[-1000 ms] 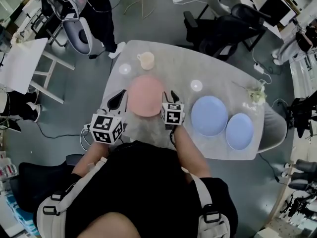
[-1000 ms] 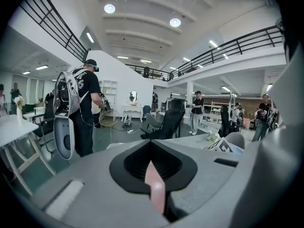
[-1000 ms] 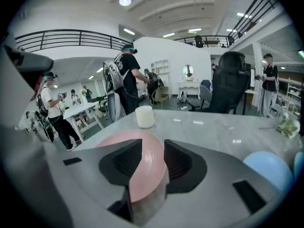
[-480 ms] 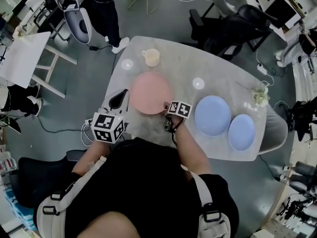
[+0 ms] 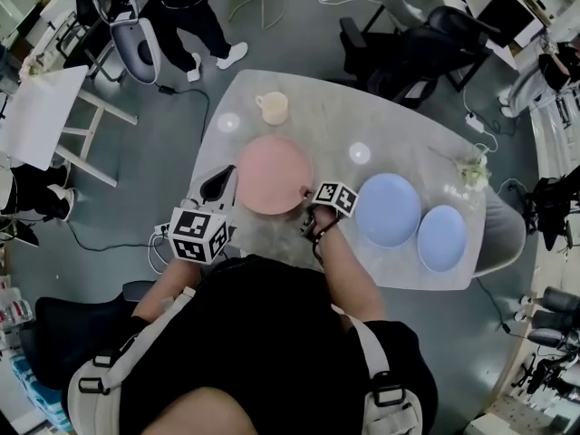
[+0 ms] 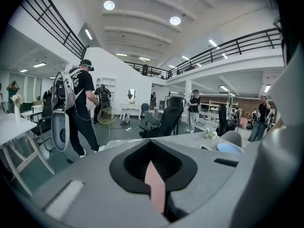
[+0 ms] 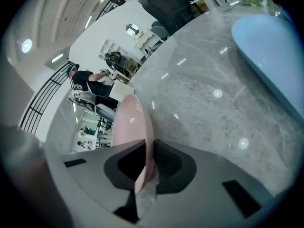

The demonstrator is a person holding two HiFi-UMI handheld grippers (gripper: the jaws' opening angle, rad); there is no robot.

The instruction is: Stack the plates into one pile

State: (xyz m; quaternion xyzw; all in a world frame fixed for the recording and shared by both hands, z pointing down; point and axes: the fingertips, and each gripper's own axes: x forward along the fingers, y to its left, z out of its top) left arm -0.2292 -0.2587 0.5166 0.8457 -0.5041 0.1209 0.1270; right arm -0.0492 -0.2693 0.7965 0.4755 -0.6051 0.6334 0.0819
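A pink plate (image 5: 275,175) lies on the grey marble table (image 5: 399,125), in front of me. My right gripper (image 5: 306,214) sits at the plate's near right rim. In the right gripper view its jaws (image 7: 146,163) have just been closing, and the pads now pinch the pink rim (image 7: 129,120). My left gripper (image 5: 227,175) stands just off the plate's left rim, drawn shut. A thin pink strip shows in the slit between its pads (image 6: 153,167). A large blue plate (image 5: 388,209) and a smaller blue plate (image 5: 441,238) lie to the right, side by side.
A cream cup (image 5: 273,108) stands behind the pink plate near the table's far edge. Some greenery (image 5: 471,172) lies at the right end. Black office chairs (image 5: 408,43) stand beyond the table, and a person (image 5: 195,12) is walking at the far left.
My right gripper has dropped to the pink plate's near right rim, rolled over and closed on it. The left gripper has stayed put. The person beyond the table has stepped along.
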